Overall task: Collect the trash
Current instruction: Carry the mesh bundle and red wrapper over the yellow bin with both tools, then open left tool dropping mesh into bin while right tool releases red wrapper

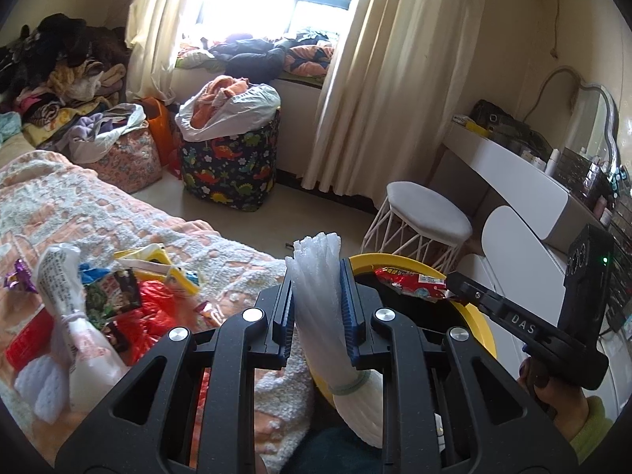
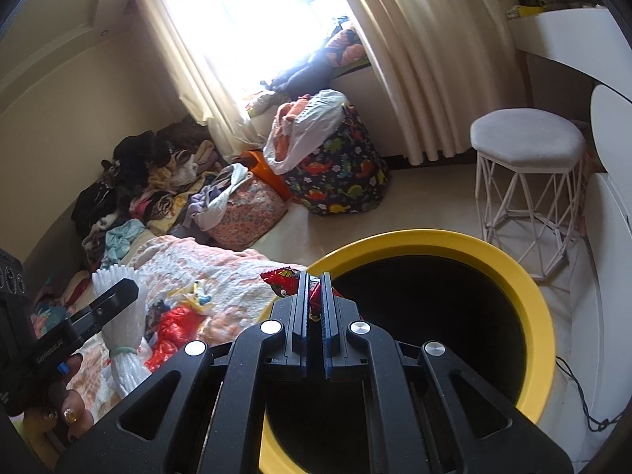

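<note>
My left gripper (image 1: 317, 272) is shut on a white foam net sleeve (image 1: 320, 276) tied with a green band, held by the bed's edge next to the bin; it also shows in the right wrist view (image 2: 120, 316). My right gripper (image 2: 315, 276) is shut on a red snack wrapper (image 2: 282, 278) and holds it over the near rim of the yellow bin (image 2: 525, 288) with a black inside. In the left wrist view the wrapper (image 1: 410, 282) hangs over the bin's opening (image 1: 484, 330). More trash (image 1: 130, 296) lies on the bed.
The bed has an orange and white blanket (image 1: 98, 213). A white stool (image 2: 529, 146) stands beyond the bin, with a white dressing table (image 1: 521, 173) at the right. A dinosaur-print basket (image 1: 229, 158) and clothes bags stand by the window.
</note>
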Tool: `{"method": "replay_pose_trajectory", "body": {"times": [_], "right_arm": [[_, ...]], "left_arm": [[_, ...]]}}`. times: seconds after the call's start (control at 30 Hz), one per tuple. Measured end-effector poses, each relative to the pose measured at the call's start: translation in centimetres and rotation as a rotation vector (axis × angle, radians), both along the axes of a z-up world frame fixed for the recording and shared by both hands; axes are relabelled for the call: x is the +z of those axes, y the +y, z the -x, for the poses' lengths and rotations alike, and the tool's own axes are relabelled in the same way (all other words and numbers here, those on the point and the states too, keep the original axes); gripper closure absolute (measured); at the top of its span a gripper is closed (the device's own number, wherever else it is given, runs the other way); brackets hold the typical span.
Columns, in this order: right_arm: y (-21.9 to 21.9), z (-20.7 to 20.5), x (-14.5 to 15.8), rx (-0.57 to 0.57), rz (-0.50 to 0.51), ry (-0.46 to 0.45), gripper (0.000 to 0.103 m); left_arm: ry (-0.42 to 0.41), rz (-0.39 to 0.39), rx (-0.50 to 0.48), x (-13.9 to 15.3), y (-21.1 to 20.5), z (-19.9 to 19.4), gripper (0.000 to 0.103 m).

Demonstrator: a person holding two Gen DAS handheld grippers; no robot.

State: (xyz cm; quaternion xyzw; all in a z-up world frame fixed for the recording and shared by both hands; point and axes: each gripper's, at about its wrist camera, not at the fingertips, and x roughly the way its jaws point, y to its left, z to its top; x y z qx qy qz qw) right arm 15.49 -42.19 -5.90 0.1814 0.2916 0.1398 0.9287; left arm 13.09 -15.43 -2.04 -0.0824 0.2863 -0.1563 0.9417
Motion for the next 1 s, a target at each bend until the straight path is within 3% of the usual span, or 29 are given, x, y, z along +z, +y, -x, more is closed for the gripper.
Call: {"method": "replay_pose_trajectory", "body": {"times": [0.37,0.67,0.73,0.8,0.83,0.9,1.0], "right_arm": [[-3.3,-0.6,-2.1,-0.095,-0.015,0.076,0.097],[-3.9,-1.1,-2.9,-0.106,-0.029,0.112,0.097],[-4.0,-1.2,-2.9,-0.111,-0.032,0.114,0.091],[-3.8,-1.2,-2.7,-0.12,-0.015,0.112,0.07],[-3.8,-1.1,-2.6,-0.129,-0.009,0.106,0.053],[-3.6,-1.0,-2.6,-0.138,-0.001,0.095,0.051],[-3.3,-0.9,-2.5,-0.142,0.008,0.084,0.043]], "left_arm": [[0.019,-0.039,-0.054,-2.0,-3.3,-1.1,0.088],[0.039,-0.032,-0.059,-3.3,-4.7,-2.7,0.088],[0.039,-0.023,-0.06,-3.4,-4.6,-2.8,0.079],[0.031,-0.016,-0.055,-3.4,-4.3,-2.8,0.051],[0.029,-0.011,-0.047,-3.4,-4.0,-2.7,0.045],[0.031,0.007,-0.037,-3.4,-3.4,-2.5,0.024],[0.006,-0.002,-0.016,-3.1,-2.7,-2.0,0.012]]}}
